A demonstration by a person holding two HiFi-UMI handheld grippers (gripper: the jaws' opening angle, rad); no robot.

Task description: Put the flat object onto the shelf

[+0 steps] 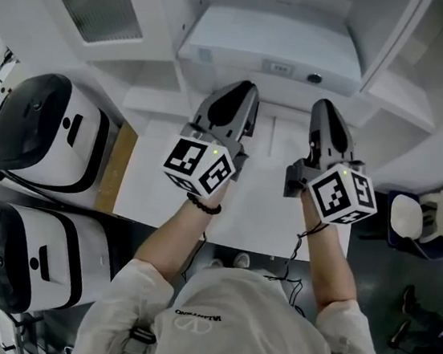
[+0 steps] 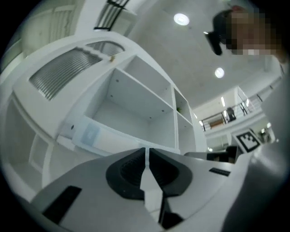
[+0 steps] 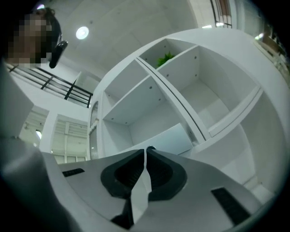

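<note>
The flat object [image 1: 271, 49] is a white slab with a pale label on its front edge, and it lies in a compartment of the white shelf [image 1: 394, 94]. In the left gripper view the flat object [image 2: 97, 136] rests on the shelf board just beyond the jaws. In the right gripper view the flat object [image 3: 170, 138] lies the same way. My left gripper [image 1: 244, 94] and right gripper [image 1: 327, 112] are held side by side in front of it. The left gripper [image 2: 146, 152] is shut with nothing between its jaws. The right gripper [image 3: 146, 152] is shut and empty too.
A white table [image 1: 268, 194] lies under my arms. Two white and black machines [image 1: 45, 137] [image 1: 25, 256] stand at the left. A chair [image 1: 413, 226] is at the right. The shelf has several open compartments [image 3: 136, 104]; one upper compartment holds a green plant [image 3: 165, 59].
</note>
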